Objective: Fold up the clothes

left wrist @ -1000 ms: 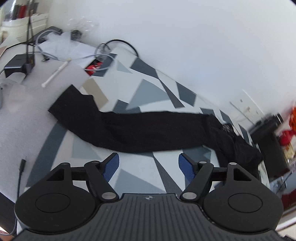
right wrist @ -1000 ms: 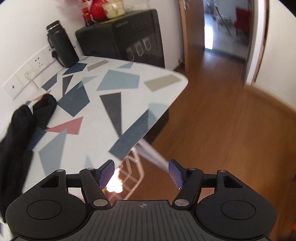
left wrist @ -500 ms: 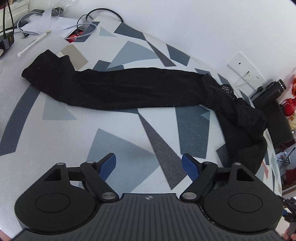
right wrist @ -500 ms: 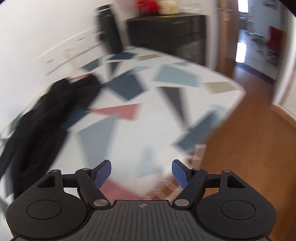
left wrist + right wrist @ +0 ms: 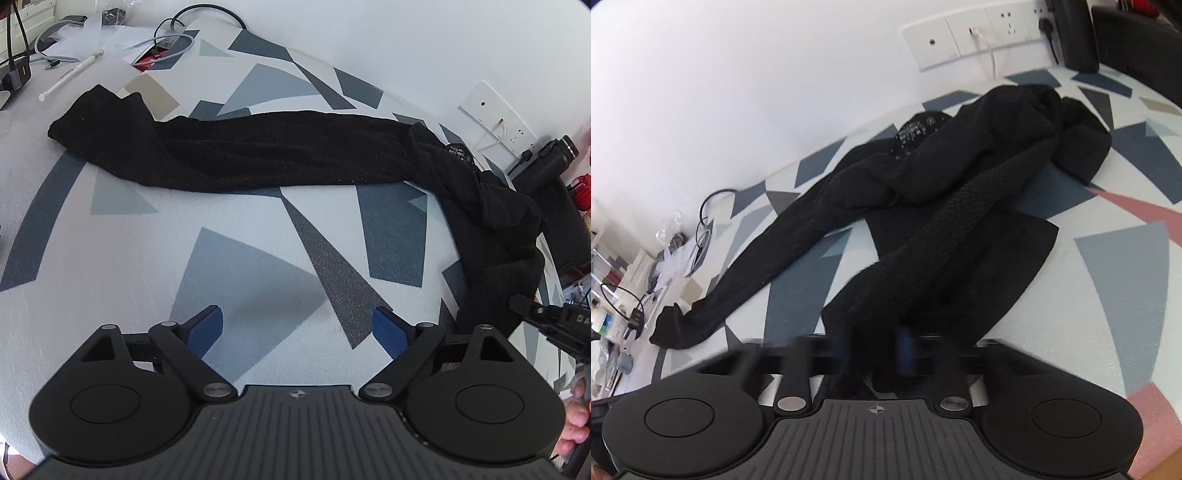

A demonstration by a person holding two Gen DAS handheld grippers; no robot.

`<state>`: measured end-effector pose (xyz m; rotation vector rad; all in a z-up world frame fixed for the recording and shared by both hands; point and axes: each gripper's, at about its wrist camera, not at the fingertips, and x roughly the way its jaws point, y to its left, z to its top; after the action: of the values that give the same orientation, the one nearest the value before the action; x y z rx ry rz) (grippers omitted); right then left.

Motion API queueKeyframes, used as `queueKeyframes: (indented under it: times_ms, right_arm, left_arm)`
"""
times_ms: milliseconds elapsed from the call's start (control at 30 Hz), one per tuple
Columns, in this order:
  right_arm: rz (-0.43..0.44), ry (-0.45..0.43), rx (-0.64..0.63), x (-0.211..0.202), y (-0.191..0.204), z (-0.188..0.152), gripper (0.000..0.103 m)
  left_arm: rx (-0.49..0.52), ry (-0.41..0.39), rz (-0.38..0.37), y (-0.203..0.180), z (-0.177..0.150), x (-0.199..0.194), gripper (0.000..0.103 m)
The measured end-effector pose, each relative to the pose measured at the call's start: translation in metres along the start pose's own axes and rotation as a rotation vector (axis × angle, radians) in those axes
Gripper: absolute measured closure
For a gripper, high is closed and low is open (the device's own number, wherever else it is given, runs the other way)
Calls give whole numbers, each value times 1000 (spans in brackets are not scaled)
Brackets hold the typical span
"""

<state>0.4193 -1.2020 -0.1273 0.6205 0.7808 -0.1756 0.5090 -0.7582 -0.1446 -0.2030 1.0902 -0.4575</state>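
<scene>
Black garment, prob. leggings or long trousers, lies on an ironing board w/ a grey-blue triangle print. One leg runs straight along the far edge by the wall, foot end toward the board's left end near the cables & a white pen. The rest is bunched at the right end, w/ the other leg coming down toward the near edge.

Left gripper hangs over bare board near the near edge, blue pads spread wide & jaws opening, nothing between them, well apart from the cloth.

Right gripper is at the near end of that second leg; in the right wrist view it's motion-blurred, jaws closing, blue pads drawn close together w/ black cloth between them, so pinching the garment. From the left wrist view its tip shows at the right edge, touching the cloth, w/ the person's fingers below it.

Wall sockets sit behind the bunched part; a dark bottle stands at the far right corner
</scene>
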Motion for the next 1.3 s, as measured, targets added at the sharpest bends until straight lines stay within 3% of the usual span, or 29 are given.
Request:
queueKeyframes:
  times_ms: [167, 300, 367, 400, 467, 600, 767, 867, 933, 967, 1033, 1067, 1100, 1133, 1200, 1300]
  right_arm:
    - [-22, -158, 50, -50, -31, 14, 101]
    - [-184, -307, 131, -94, -83, 35, 101]
    - [-287, -326, 203, -105, -115, 38, 95]
    - [-336, -331, 245, -110, -132, 38, 85]
    - [-422, -341, 319, -121, -161, 37, 80]
    - [-378, -323, 289, -133, -173, 16, 65]
    - [-262, -206, 153, -111, -157, -7, 49]
    - [-209, -195, 120, -96, -143, -8, 40]
    - [-206, -186, 83, -83, -134, -5, 23]
    - [-211, -179, 59, -76, -130, -4, 23]
    - [-190, -155, 21, -61, -127, -1, 26]
    - [-170, -141, 4, -54, -126, 0, 44]
    - [-144, -122, -4, -48, -125, 2, 77]
    - [-100, -92, 7, -44, -125, 5, 93]
    - [15, -87, 37, -46, -124, 13, 97]
    - [186, -160, 100, -61, -127, 29, 97]
  left_arm:
    - [-12, 1, 6, -3, 5, 7, 13]
    - [13, -5, 1, -16, 9, 17, 9]
    - [61, -2, -8, -30, 11, 22, 7]
    - [85, 1, -14, -36, 12, 24, 7]
    - [123, 21, -49, -50, 14, 30, 7]
    - [199, 34, -83, -80, 14, 39, 7]
    - [251, 63, -104, -109, 11, 54, 7]
    - [285, 71, -112, -122, 8, 59, 7]
    - [310, 74, -117, -130, 5, 61, 7]
    - [322, 75, -120, -134, 4, 62, 7]
    - [344, 76, -118, -141, 1, 63, 7]
    - [354, 76, -113, -145, 0, 64, 7]
    - [364, 76, -108, -148, -2, 64, 7]
    - [374, 75, -104, -151, -3, 65, 7]
    - [390, 71, -96, -156, -4, 66, 7]
    - [410, 77, -81, -166, -4, 71, 7]
